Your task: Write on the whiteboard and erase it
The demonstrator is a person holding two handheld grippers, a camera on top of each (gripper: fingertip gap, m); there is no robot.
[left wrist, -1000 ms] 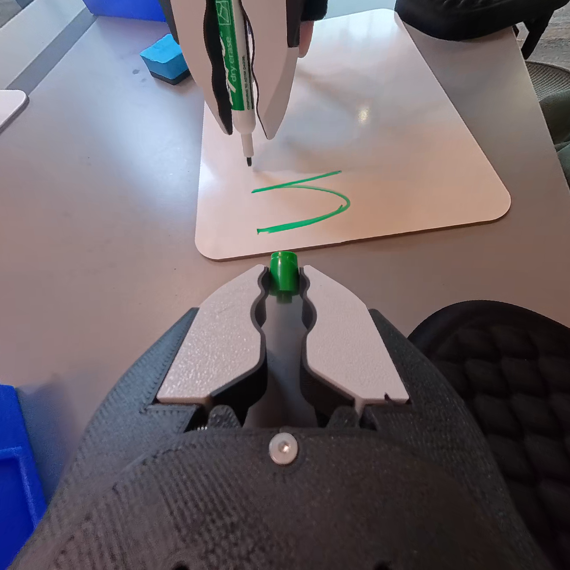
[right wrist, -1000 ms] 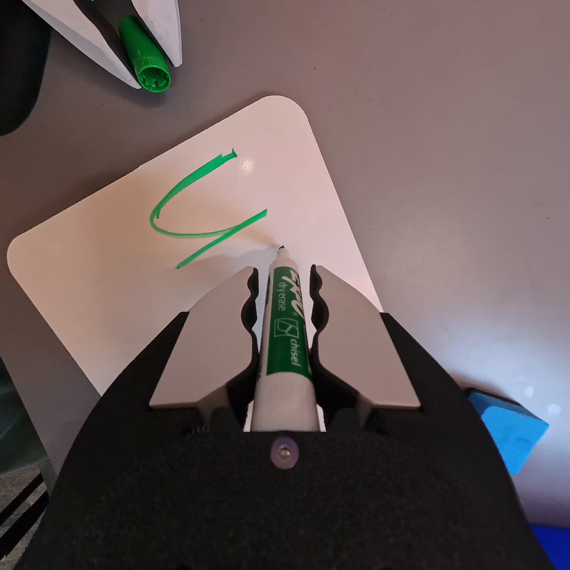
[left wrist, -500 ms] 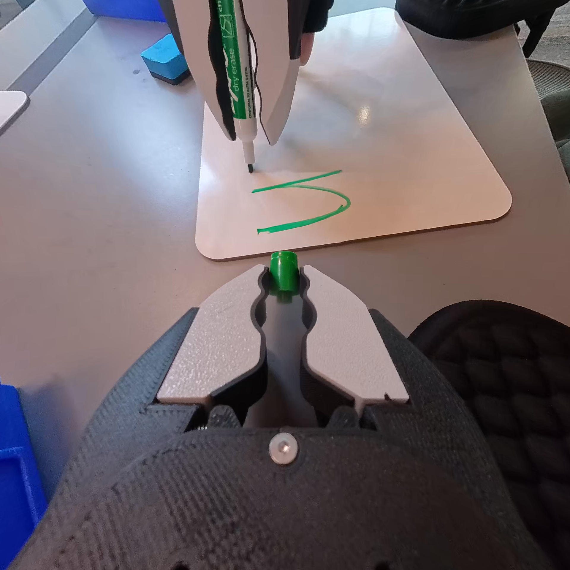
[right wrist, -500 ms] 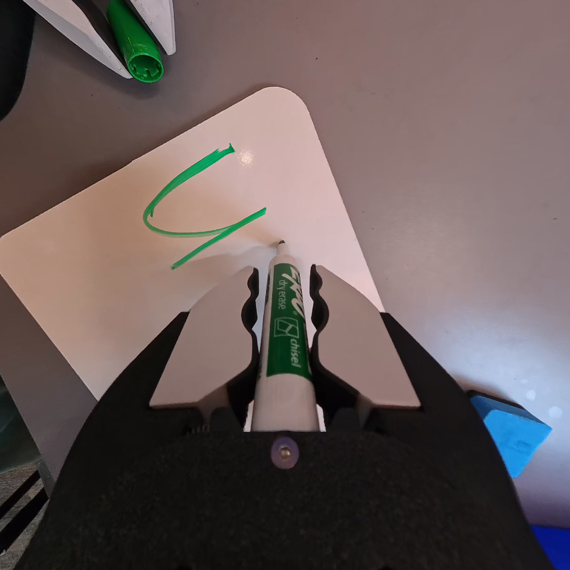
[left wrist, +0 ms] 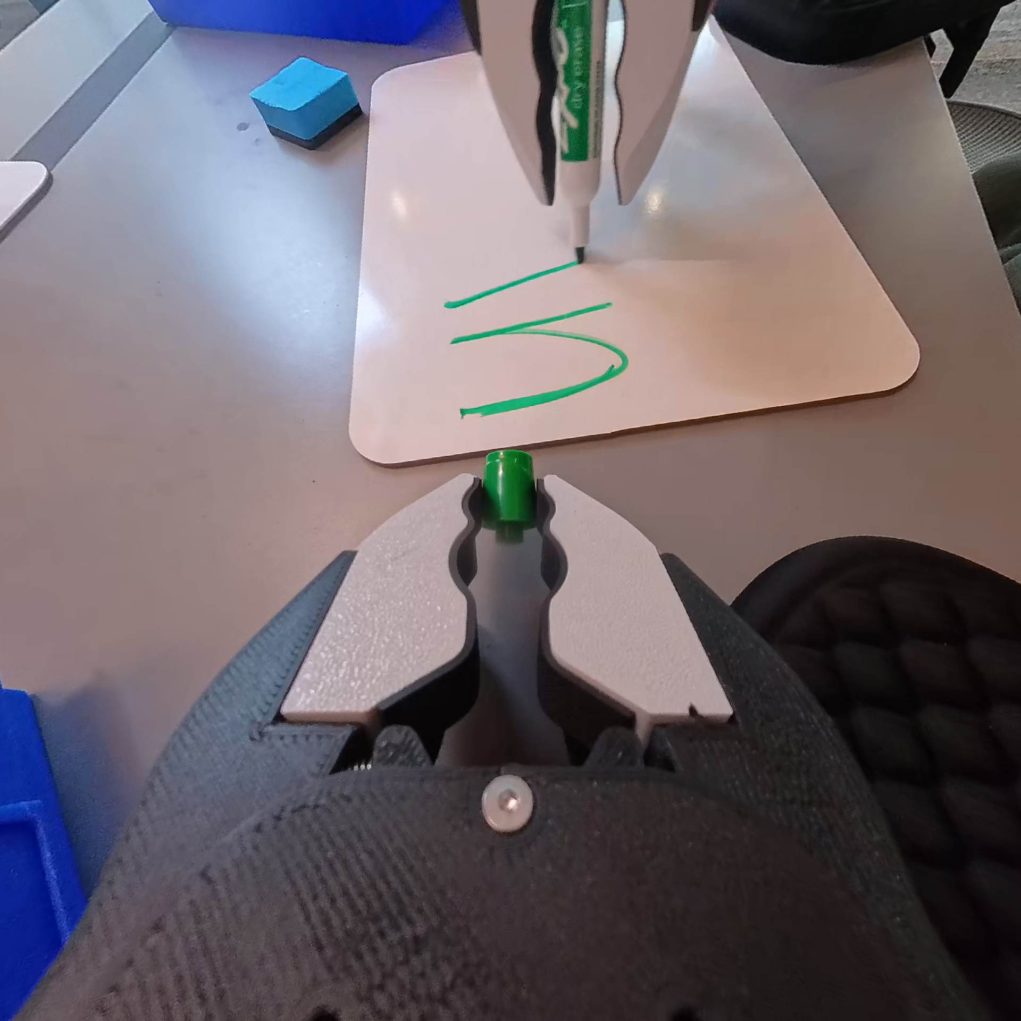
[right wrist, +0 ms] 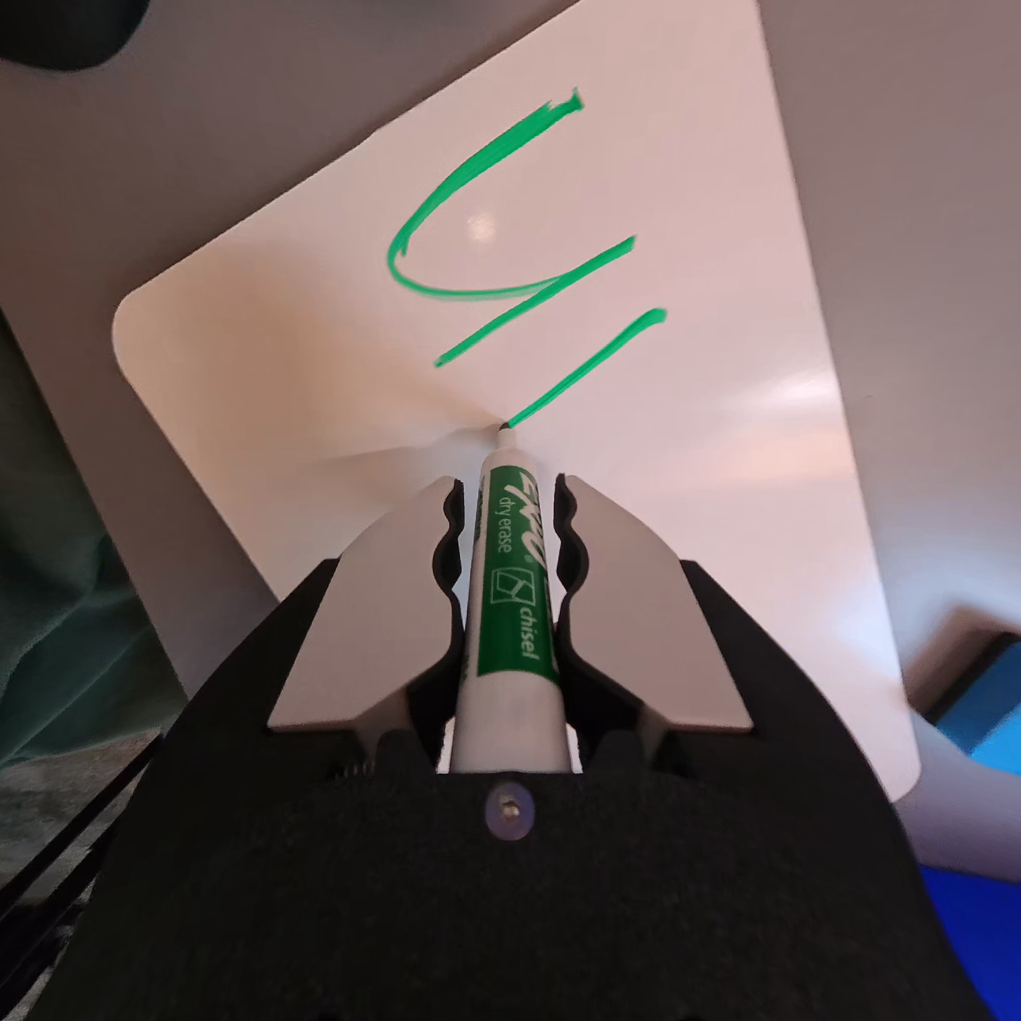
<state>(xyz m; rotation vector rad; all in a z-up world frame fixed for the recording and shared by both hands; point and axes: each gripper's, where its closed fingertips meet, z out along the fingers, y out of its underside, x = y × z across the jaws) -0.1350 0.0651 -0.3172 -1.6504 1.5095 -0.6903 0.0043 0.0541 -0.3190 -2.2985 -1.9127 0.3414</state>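
A small white whiteboard (left wrist: 718, 309) lies flat on the grey table (left wrist: 166, 359) and also shows in the right wrist view (right wrist: 276, 414). Green strokes (left wrist: 541, 359) are drawn on it: a curved mark and a straight line. My right gripper (right wrist: 505, 486) is shut on a green dry-erase marker (right wrist: 508, 596), whose tip touches the board at the end of the straight line; it also shows in the left wrist view (left wrist: 580, 193). My left gripper (left wrist: 505, 486) is shut on the green marker cap (left wrist: 505, 483), held just short of the board's near edge.
A blue eraser block (left wrist: 304, 102) sits on the table left of the board and shows blurred in the right wrist view (right wrist: 989, 712). A blue bin (left wrist: 22, 829) is at the near left. A black cushioned chair seat (left wrist: 911, 690) is at the right. The tips of one gripper are about 15 cm away from the tips of the other. It is some 20 cm from my right tips to the blue eraser block (left wrist: 304, 102).
My right gripper has moved the marker across the board, drawing a new straight green line beside the curved mark. The left gripper with the cap has stayed put.
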